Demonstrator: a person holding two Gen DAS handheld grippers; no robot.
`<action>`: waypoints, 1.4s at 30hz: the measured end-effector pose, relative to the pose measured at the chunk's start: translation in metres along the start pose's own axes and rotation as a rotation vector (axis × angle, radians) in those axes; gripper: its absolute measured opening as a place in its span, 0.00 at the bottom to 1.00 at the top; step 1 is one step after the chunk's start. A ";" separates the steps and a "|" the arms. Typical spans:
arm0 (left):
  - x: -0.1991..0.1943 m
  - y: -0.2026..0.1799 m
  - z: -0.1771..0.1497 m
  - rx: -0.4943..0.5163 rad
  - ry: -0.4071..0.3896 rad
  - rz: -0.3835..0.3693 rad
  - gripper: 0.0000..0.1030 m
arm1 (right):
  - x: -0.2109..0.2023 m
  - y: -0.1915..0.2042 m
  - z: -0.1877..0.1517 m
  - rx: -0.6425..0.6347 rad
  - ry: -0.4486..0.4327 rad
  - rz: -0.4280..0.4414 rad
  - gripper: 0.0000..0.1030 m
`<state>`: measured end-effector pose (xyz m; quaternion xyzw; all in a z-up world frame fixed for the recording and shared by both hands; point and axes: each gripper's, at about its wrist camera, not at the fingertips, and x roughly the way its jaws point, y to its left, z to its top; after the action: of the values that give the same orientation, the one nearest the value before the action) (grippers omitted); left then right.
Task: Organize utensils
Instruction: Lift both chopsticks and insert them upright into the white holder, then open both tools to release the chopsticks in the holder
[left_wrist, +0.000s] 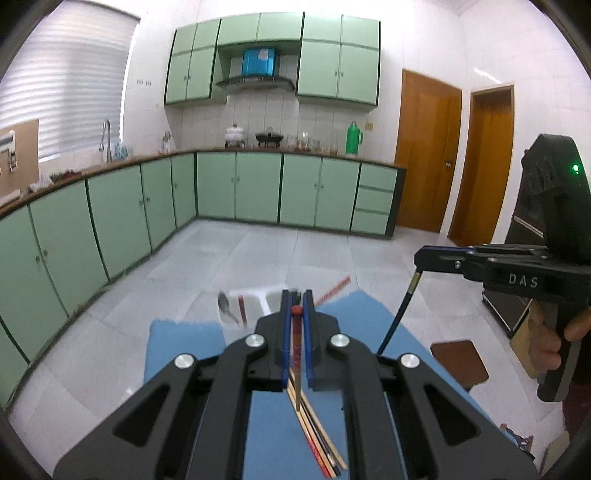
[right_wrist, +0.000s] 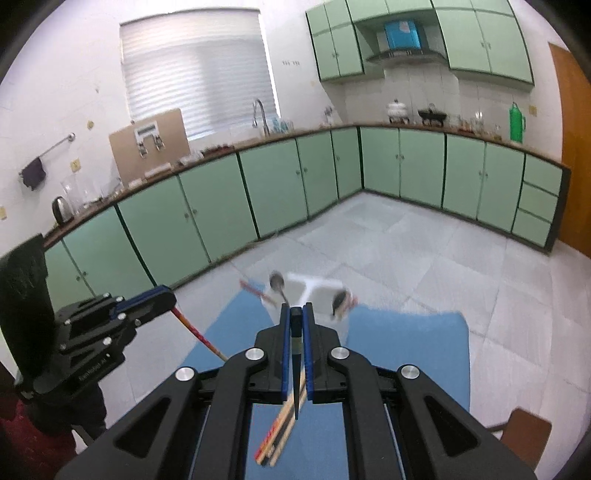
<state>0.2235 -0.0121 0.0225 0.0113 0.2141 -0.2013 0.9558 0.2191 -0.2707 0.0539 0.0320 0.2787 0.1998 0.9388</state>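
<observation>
My left gripper (left_wrist: 296, 295) is shut on a red chopstick (left_wrist: 296, 343), which hangs down between its blue pads. My right gripper (right_wrist: 296, 308) is shut on a black chopstick (right_wrist: 296, 369). Each gripper shows in the other's view: the right gripper (left_wrist: 419, 258) with its black chopstick (left_wrist: 397, 314), the left gripper (right_wrist: 168, 295) with its red chopstick (right_wrist: 195, 332). Both are raised above a blue mat (left_wrist: 177, 347). Several loose chopsticks (left_wrist: 321, 443) lie on the mat below. At its far end a white organizer tray (right_wrist: 314, 286) holds a spoon (right_wrist: 277, 282) and a red chopstick (left_wrist: 242, 308).
A brown stool (left_wrist: 460, 363) stands to the right of the mat. A hand (left_wrist: 550, 343) grips the right gripper's handle. Green base cabinets (left_wrist: 258, 188) line the far walls across the grey tiled floor (left_wrist: 277, 254).
</observation>
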 end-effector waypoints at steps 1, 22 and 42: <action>-0.001 0.000 0.009 0.008 -0.022 0.005 0.05 | -0.002 0.002 0.009 -0.008 -0.020 -0.003 0.06; 0.097 0.011 0.078 0.044 -0.206 0.144 0.05 | 0.098 -0.033 0.082 0.028 -0.172 -0.111 0.06; 0.114 0.052 0.023 -0.036 -0.022 0.145 0.57 | 0.095 -0.062 0.026 0.105 -0.117 -0.151 0.62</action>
<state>0.3474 -0.0101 -0.0071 0.0072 0.2059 -0.1278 0.9702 0.3284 -0.2891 0.0169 0.0717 0.2353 0.1117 0.9628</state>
